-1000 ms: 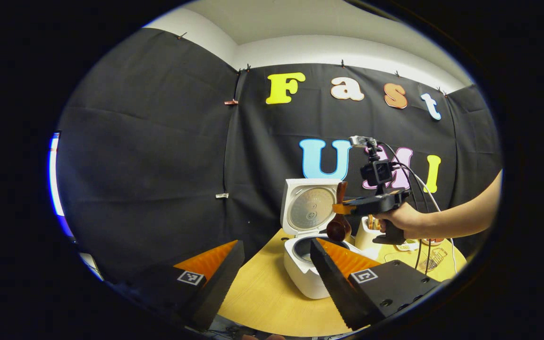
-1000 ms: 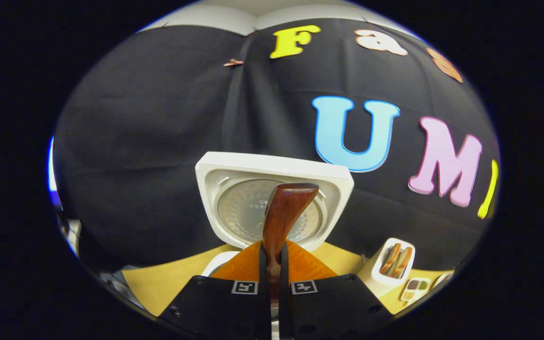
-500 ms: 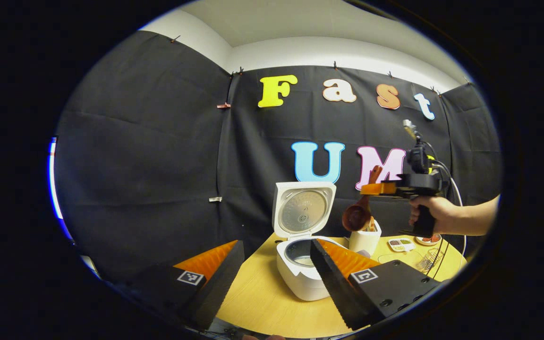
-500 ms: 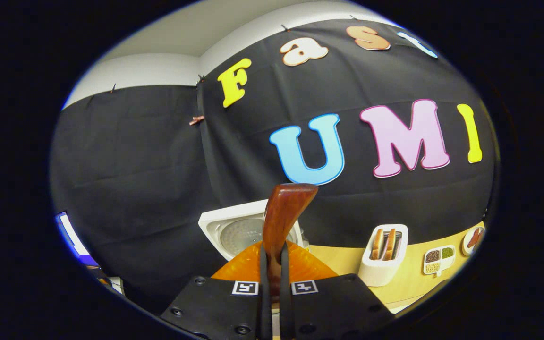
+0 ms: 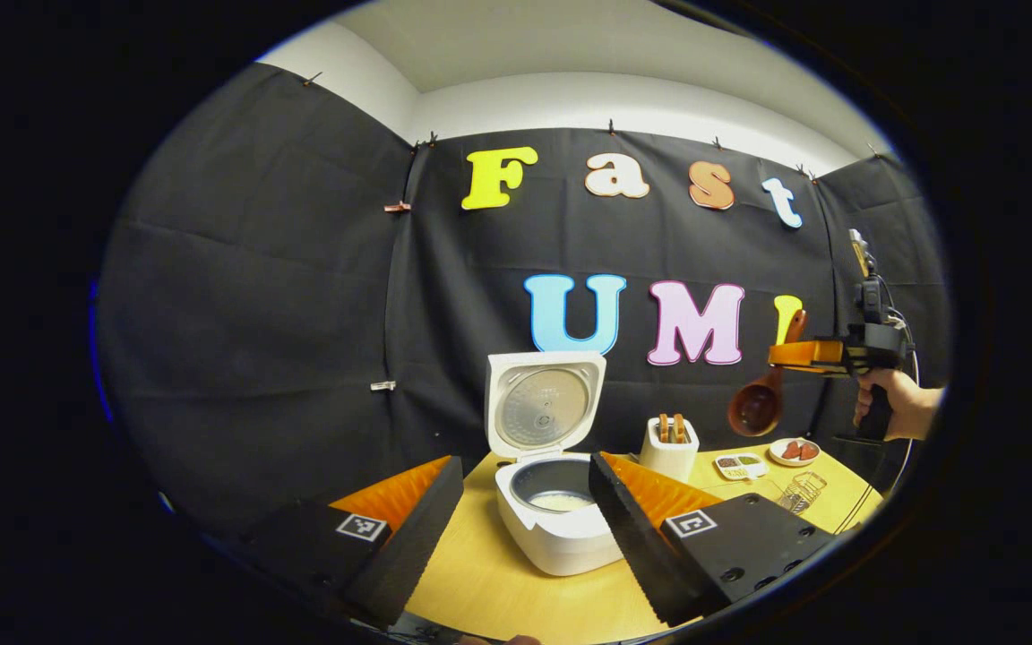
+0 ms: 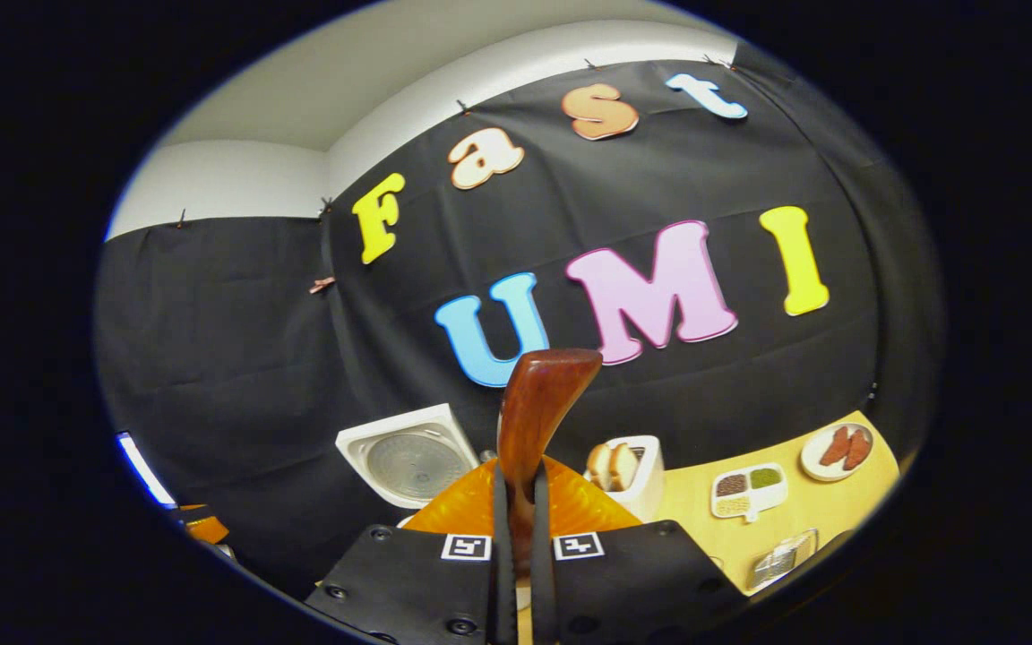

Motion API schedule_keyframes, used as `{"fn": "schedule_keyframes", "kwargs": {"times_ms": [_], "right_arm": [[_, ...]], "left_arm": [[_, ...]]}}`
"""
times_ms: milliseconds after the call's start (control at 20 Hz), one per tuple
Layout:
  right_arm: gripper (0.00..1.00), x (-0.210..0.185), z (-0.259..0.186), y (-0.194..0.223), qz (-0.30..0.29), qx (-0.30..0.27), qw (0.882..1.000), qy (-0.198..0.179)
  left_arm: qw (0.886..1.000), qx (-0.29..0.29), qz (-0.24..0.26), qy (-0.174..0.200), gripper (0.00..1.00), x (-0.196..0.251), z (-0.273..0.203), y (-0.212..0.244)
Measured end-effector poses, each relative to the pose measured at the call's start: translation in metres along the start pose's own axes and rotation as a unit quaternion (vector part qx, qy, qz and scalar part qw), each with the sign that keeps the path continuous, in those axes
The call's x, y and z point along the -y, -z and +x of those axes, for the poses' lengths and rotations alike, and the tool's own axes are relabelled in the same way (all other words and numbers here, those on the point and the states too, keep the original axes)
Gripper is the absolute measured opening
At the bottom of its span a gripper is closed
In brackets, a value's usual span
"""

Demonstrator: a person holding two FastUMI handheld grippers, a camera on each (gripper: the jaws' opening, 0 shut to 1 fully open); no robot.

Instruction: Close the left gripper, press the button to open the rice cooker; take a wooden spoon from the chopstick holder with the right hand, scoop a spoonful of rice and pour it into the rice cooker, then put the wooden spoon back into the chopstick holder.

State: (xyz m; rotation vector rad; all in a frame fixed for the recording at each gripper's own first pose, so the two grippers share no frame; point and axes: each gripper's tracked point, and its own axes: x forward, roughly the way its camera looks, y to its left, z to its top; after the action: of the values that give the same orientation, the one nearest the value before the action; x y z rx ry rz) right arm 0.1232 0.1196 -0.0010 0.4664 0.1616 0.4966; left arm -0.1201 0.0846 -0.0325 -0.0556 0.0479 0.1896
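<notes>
On the yellow wooden table, the white rice cooker is standing with its lid swung fully up, showing the round inner plate, and its pot is lying open with a pale layer at the bottom. Just to the right of the cooker, the white chopstick holder is sitting upright with a couple of wooden pieces poking out of its top. Beyond the holder, a small divided tray of grains and a round plate with reddish pieces are resting on the table, and a small wire rack is lying nearer the table's edge. Near the bottom of the left gripper view, the left gripper is hanging over the near side of the table with its jaws spread wide apart and gripping nothing. High at the right of that view, well above the table and apart from the cooker, a hand is carrying the right gripper, whose jaws are pinching the wooden spoon by its handle. The spoon's bowl is hanging down and to the left below the jaws, its hollow facing the camera; whether any rice is lying in it cannot be told. Seen in the right gripper view, the handle end is rising upright between the nearly touching fingers.
</notes>
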Motion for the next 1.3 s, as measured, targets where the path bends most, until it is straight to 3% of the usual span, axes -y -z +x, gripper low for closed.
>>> {"fn": "schedule_keyframes", "kwargs": {"times_ms": [350,650,900,1300], "right_arm": [[0.1,0.128,-0.066,0.002,-0.026,0.001,0.993,0.119],[0.11,0.235,-0.077,0.049,-0.029,-0.039,0.977,0.207],[0.11,0.296,-0.058,0.106,0.011,-0.085,0.966,0.244],[0.11,0.335,-0.035,0.177,0.031,-0.152,0.953,0.262]], "left_arm": [[1.0,-0.002,0.003,0.013,0.97,0.021,0.003,-0.004],[1.0,-0.008,0.013,0.016,0.97,0.039,0.006,-0.006],[1.0,-0.011,0.026,0.01,0.97,0.053,0.009,-0.012],[0.999,-0.025,0.027,-0.008,0.97,0.063,0.012,-0.016]]}}
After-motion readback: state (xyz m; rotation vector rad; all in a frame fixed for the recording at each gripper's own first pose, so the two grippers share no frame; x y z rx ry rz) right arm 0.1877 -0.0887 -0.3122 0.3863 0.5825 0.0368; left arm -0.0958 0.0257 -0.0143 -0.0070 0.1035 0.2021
